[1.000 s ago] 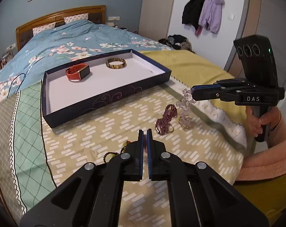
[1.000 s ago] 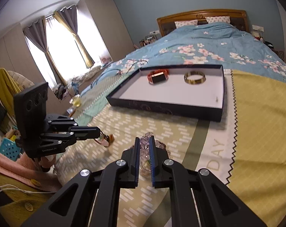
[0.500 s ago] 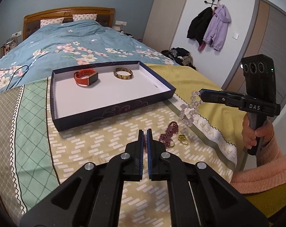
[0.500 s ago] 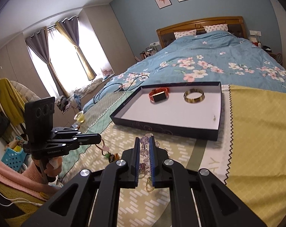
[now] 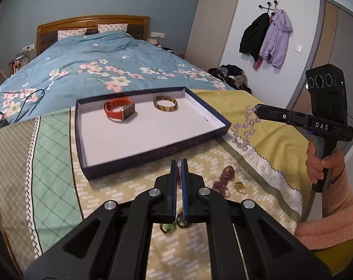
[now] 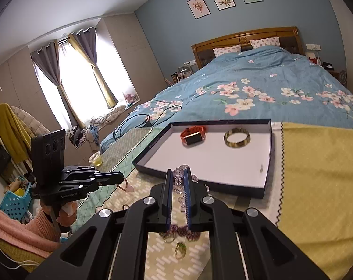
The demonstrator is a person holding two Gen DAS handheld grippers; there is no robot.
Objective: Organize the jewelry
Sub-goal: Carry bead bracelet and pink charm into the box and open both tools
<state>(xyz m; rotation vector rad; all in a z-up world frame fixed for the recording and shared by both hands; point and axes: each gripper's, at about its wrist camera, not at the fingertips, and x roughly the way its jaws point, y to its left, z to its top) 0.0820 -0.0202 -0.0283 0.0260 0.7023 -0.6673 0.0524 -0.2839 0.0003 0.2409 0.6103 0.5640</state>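
So the right gripper (image 5: 258, 109) is up in the air just off the near right corner of the tray (image 5: 223, 126), clenched on a clear crystal bead bracelet (image 5: 245, 128) that dangles off its tips, well clear of the bedspread (image 5: 120, 186). From its own camera the beads (image 6: 179, 177) sit pinched between the blue ribbed pads (image 6: 187, 198), hanging just in front of the tray's near wall (image 6: 199, 182).

The left gripper (image 5: 179, 163) hovers lower, in front of the tray's near edge, also closed on something: a thin reddish beaded strand shows in the narrow slit between its pads, with a small green charm (image 5: 170, 227) and ring loops hanging underneath. In the right view a pink bit (image 6: 129, 187) dangles at its tip.

Room-wise, the tray is a shallow dark navy box lid with low walls and a smooth white floor. The orange smartwatch (image 5: 119, 112) and a mottled amber bangle (image 5: 165, 103) sit near the far wall, side by side but apart, so most of the white floor toward the near edge is bare.

Left on the bedspread, right of the left gripper: a bunched dark purple bead bracelet (image 5: 224, 178) and a small gold ring (image 5: 240, 186) just beside it. The spread is a flat woven yellow with a white dash pattern, zigzag trim along its edges.
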